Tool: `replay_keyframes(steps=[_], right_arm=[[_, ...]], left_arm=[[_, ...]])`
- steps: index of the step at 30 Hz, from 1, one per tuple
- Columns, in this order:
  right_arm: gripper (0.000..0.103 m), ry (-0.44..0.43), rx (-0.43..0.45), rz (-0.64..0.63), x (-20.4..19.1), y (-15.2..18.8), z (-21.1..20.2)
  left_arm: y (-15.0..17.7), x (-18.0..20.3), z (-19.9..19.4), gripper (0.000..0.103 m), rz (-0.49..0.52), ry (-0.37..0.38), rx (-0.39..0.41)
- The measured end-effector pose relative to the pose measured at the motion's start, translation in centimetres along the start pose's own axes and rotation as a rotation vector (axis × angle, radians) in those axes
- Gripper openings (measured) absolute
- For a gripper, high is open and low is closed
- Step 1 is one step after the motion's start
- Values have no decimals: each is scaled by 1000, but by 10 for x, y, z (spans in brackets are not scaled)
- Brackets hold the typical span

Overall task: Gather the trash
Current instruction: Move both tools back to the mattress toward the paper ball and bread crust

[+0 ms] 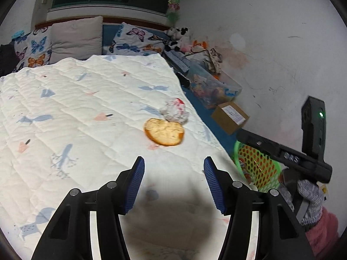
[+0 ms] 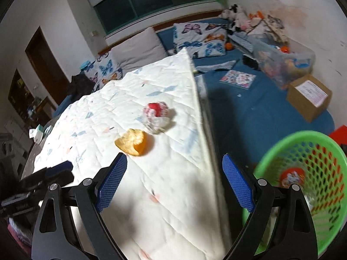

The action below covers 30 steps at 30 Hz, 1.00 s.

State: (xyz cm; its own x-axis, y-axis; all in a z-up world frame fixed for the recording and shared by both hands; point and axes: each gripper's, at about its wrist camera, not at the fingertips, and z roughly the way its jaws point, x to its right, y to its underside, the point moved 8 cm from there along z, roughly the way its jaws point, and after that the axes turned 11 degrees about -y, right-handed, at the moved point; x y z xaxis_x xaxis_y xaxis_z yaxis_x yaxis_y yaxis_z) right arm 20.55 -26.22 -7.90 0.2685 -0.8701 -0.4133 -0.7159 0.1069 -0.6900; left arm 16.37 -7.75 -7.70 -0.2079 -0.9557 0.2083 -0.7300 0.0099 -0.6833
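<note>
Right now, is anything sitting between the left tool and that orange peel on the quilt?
Nothing visible does. The left tool is open over bare white quilt, with the orange peel straight ahead. The crumpled wrapper lies just beyond the peel, not in front of it.

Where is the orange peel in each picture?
Left wrist view: the orange peel lies on the white quilt, right of middle, ahead of the open jaws.
Right wrist view: the orange peel lies left of middle, above the left jaw.
Shared landmark: the crumpled wrapper just behind it.
</note>
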Motion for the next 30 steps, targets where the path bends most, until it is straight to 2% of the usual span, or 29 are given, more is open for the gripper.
replay_keyframes(steps=[13, 30], right_arm=[[85, -20, -69, -69, -27, -29, 79], [75, 11, -147, -66, -8, -41, 143]], left_arm=[[3, -29, 2, 59, -25, -23, -8], [1, -40, 18, 62, -25, -33, -41]])
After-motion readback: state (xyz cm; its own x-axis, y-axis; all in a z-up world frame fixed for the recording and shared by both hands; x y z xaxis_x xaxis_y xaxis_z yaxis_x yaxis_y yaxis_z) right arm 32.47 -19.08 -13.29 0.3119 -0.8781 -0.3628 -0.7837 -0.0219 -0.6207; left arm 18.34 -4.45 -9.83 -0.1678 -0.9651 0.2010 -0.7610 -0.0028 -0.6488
